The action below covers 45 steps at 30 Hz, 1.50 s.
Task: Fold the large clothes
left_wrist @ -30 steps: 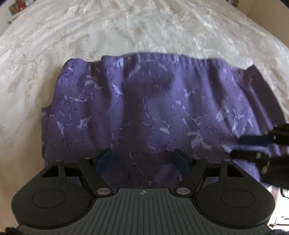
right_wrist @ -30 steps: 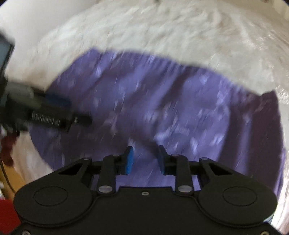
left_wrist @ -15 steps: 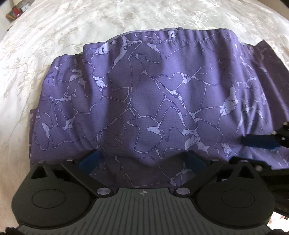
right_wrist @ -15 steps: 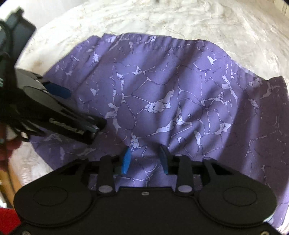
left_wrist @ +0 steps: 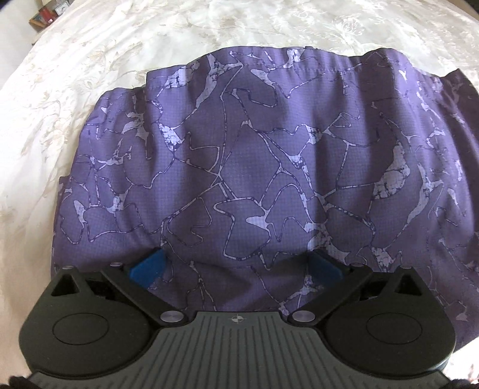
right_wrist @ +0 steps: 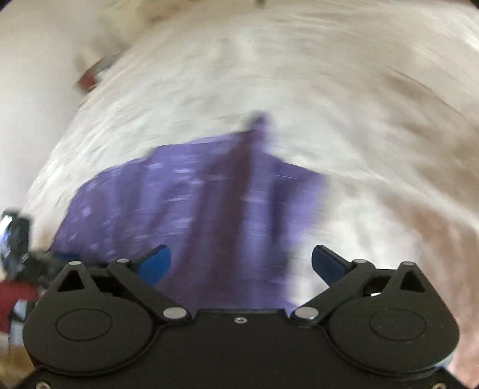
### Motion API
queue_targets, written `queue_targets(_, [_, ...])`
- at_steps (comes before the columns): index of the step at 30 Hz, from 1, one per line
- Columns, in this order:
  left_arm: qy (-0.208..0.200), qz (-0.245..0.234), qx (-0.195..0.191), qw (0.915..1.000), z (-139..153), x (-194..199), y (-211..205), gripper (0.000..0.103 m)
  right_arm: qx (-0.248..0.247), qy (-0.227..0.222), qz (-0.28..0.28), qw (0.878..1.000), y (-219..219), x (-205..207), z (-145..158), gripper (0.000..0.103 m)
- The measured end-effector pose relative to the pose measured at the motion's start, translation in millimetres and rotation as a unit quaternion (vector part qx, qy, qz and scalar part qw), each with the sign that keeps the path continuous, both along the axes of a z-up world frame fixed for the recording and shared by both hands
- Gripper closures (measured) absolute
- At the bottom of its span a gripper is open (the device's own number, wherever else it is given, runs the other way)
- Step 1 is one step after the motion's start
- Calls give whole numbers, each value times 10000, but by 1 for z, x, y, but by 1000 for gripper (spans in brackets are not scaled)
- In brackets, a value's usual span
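The purple garment [left_wrist: 254, 179], printed with pale cracked-line shapes, lies folded on a white bedspread [left_wrist: 119, 59] and fills most of the left wrist view from the middle down to the lower edge. Its stitched hem runs across the upper part of the cloth, and a darker flap of the same fabric shows at the right edge of the frame. At the upper left corner of that view some small boxes [left_wrist: 48, 13] sit beyond the edge of the bed.

The left gripper [left_wrist: 236, 269] hangs over the near part of the garment with its jaws spread wide. Its blue pads [left_wrist: 148, 267] stand far apart over the cloth, with fabric showing in the span between them, and neither pad pinches it. The left jaws widened early in the last second.

The right wrist view is heavily blurred. There the garment [right_wrist: 194, 209] sits in the centre and lower left of the frame, ending in a dark point toward the top, with the bedspread [right_wrist: 359, 119] around it. The right gripper [right_wrist: 241, 263] also has its jaws wide; they have just been opening. One blue pad [right_wrist: 155, 263] sits over the purple cloth and the other over the white cover, with only the garment's edge lying below the gap and nothing gripped. At the far left edge of this view a dark shape with a red patch below it shows, too smeared to identify.
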<state>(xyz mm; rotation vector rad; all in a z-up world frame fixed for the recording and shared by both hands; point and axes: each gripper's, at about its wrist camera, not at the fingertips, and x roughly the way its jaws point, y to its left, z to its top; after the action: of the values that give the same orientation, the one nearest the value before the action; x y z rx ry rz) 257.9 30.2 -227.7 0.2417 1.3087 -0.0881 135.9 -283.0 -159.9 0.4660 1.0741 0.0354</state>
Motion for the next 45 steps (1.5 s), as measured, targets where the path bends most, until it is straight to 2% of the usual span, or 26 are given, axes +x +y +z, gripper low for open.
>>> queue_targets(2, [-45, 11, 23, 10000, 4, -5, -9, 0, 332, 226, -342, 9986, -21, -5, -16, 2])
queue_targets(5, [-94, 34, 13, 9999, 4, -9, -12, 0, 1150, 461, -578, 9906, -41, -6, -42, 2])
queue_targets(9, [-74, 96, -33, 9999, 10, -14, -9, 1, 2031, 347, -543, 9770, -42, 3, -60, 1])
queue_targets(10, [-78, 179, -70, 9998, 14, -13, -7, 7, 2208, 306, -488, 9736, -40, 7, -63, 1])
queue_targets(11, [-108, 307, -134, 9994, 22, -14, -5, 19, 2346, 293, -424, 9707, -37, 10, -66, 1])
queue_targets(13, [-200, 550, -377, 9976, 39, -13, -1, 26, 2500, 320, -286, 9673, -31, 17, -70, 1])
queue_targets(15, [-396, 659, -722, 9944, 56, -10, -5, 26, 2486, 402, -168, 9676, -25, 23, -77, 1])
queue_targets(18, [-602, 675, -865, 9921, 70, 3, -19, 27, 2456, 442, -122, 9683, -21, 30, -83, 1])
queue_targets(22, [-645, 848, -1522, 9826, 63, 27, -29, 56, 2577, 457, -114, 9651, -23, 30, -84, 1])
queue_targets(23, [-660, 887, -1617, 9806, 59, 31, -30, 67, 2596, 454, -94, 9646, -23, 28, -85, 2])
queue_targets(25, [-651, 950, -1701, 9787, 48, 43, -38, 81, 2625, 461, -39, 9638, -34, 24, -86, 2])
queue_targets(30, [-541, 846, -1313, 9862, 12, 61, -53, 86, 2613, 543, 26, 9637, -45, 20, -83, 2])
queue_targets(36, [-713, 1066, -1491, 9805, 26, 54, -45, 86, 2650, 604, 93, 9623, -43, 24, -87, 1])
queue_targets(40, [-937, 1181, -1771, 9726, 49, 13, -36, 86, 2780, 625, 61, 9585, -48, 23, -88, 1])
queue_targets(43, [-908, 1304, -1883, 9692, 58, -32, -33, 86, 2864, 624, -3, 9561, -52, 21, -90, 2])
queue_targets(45, [-791, 1276, -1905, 9701, 55, -56, -35, 86, 2884, 625, -24, 9555, -53, 20, -90, 2])
